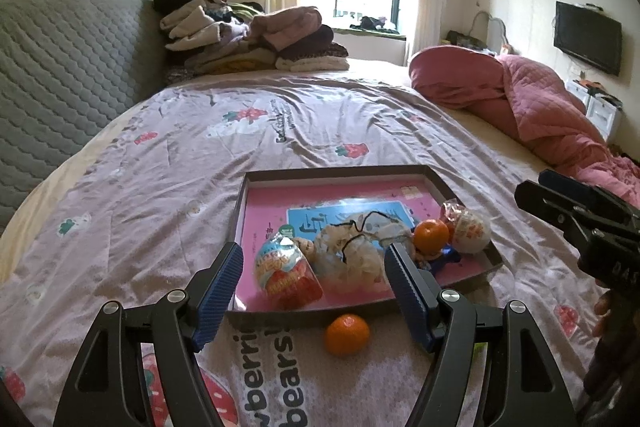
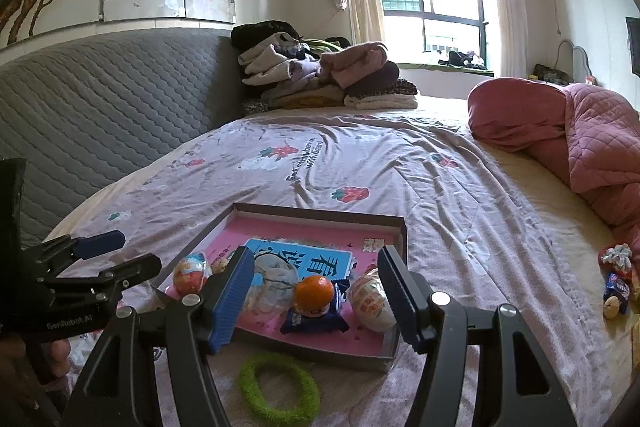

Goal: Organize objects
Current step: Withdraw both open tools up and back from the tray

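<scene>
Both hand-held grippers stand wide and empty: the left hand-held gripper [image 1: 314, 281] hovers above the near rim of the shallow brown cardboard tray [image 1: 336, 173] with its pink lining, the right hand-held gripper [image 2: 316, 287] beside it. Nearest, a loose round orange tangerine [image 1: 346, 334] rests on the bed just outside that rim; a fuzzy green ring [image 2: 279, 393] lies near it. Inside the tray sit a second tangerine [image 1: 431, 235] and wrapped snacks. Risk: the soft bedsheet [image 1: 280, 131] yields, so an off-centre pinch probably rolls the tangerine away.
</scene>
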Demonstrator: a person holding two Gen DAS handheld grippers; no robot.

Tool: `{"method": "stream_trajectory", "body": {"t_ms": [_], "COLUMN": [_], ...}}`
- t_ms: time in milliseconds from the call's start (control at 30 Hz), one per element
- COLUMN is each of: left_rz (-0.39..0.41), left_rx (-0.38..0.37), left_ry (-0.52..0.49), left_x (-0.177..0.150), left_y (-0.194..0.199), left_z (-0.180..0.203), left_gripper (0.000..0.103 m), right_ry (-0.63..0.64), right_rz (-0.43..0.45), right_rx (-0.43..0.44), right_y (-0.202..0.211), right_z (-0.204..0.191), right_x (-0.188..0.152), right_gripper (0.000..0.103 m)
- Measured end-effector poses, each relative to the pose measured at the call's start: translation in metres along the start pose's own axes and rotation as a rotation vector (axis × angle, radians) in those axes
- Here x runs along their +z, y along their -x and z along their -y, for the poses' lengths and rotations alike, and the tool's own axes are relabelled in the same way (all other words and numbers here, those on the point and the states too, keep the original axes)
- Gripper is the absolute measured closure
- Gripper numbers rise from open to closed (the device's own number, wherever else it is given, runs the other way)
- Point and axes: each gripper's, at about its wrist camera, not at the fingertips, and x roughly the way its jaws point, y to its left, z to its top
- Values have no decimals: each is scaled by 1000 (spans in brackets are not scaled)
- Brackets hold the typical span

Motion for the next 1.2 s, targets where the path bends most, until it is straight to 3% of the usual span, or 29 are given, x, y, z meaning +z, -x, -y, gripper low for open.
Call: {"method": "stream_trajectory", "body": {"t_ms": [1200], "left_rz": [-109], "left_rx": [-9], "left_ry": [-11], "left_x": [-50], "left_y": [6], "left_z": [7], "left_gripper": [28], "right_ry": [55], "right_rz": [-83], "right_rx": [9], "right_y": [15], "right_z": [-20], "right_x": [-49], "right_gripper": [39]}}
